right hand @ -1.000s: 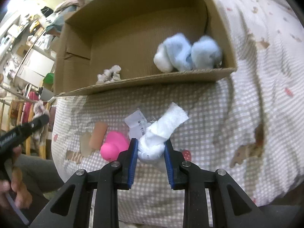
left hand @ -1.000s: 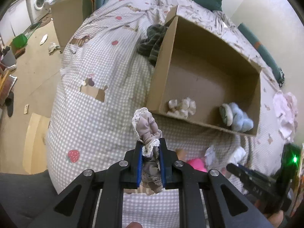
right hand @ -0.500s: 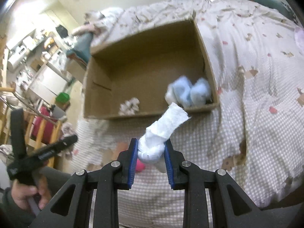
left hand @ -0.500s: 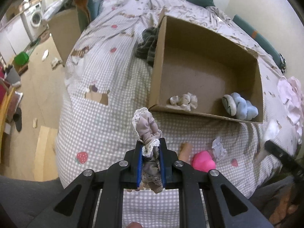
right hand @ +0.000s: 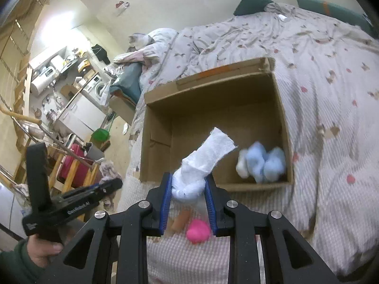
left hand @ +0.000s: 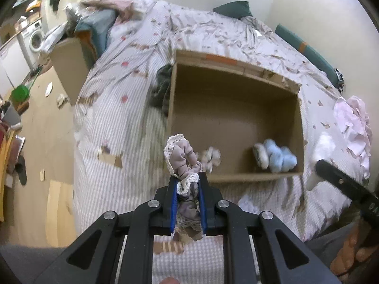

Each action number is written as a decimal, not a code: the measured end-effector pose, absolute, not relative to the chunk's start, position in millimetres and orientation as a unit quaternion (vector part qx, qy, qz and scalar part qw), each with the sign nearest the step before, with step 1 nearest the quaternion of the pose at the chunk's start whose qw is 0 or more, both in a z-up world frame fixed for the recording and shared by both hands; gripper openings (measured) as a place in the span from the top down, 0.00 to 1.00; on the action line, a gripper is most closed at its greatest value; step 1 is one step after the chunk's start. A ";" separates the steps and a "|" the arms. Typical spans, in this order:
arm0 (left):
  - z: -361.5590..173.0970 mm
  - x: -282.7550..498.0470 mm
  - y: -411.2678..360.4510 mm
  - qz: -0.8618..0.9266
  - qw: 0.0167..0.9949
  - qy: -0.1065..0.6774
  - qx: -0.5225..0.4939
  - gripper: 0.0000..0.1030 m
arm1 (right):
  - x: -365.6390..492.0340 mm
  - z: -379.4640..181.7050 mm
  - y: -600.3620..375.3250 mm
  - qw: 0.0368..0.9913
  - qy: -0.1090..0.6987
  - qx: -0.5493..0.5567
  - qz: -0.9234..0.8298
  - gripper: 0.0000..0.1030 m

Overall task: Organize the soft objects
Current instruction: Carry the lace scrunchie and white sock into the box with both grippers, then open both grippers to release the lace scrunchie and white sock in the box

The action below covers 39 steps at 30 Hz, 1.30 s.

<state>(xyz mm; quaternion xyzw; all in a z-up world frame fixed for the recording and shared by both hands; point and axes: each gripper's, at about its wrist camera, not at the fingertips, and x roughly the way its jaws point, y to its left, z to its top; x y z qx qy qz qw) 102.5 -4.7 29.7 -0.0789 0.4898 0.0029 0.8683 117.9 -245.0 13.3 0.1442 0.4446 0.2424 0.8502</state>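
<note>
My left gripper (left hand: pixel 188 184) is shut on a mauve lace-trimmed cloth (left hand: pixel 181 158), held above the bed in front of an open cardboard box (left hand: pixel 227 177). My right gripper (right hand: pixel 188 187) is shut on a white sock (right hand: pixel 203 158), held in front of the same box (right hand: pixel 258 185). Inside the box lie a fluffy light-blue item (left hand: pixel 278 157) (right hand: pixel 261 164) and a small beige bundle (left hand: pixel 210 157). A pink soft item (right hand: pixel 198 232) and a tan roll (right hand: pixel 180 221) lie on the bed below my right gripper.
The checked bedspread (left hand: pixel 113 108) covers the bed. Dark clothing (left hand: pixel 162 87) lies left of the box, pink-white clothing (left hand: pixel 355 118) to its right. The wooden floor (left hand: pixel 42 123) drops off at left. A second cardboard box (left hand: pixel 68 59) stands by the bed.
Both grippers have risen and pulled back from the bed with their items still held. The box now sits farther off and lower in both views.
</note>
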 end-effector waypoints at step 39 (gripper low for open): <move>-33.8 186.2 -18.5 -0.011 0.858 0.510 -0.057 0.86 | 188.7 -75.9 -210.9 0.819 0.535 0.091 0.189 0.72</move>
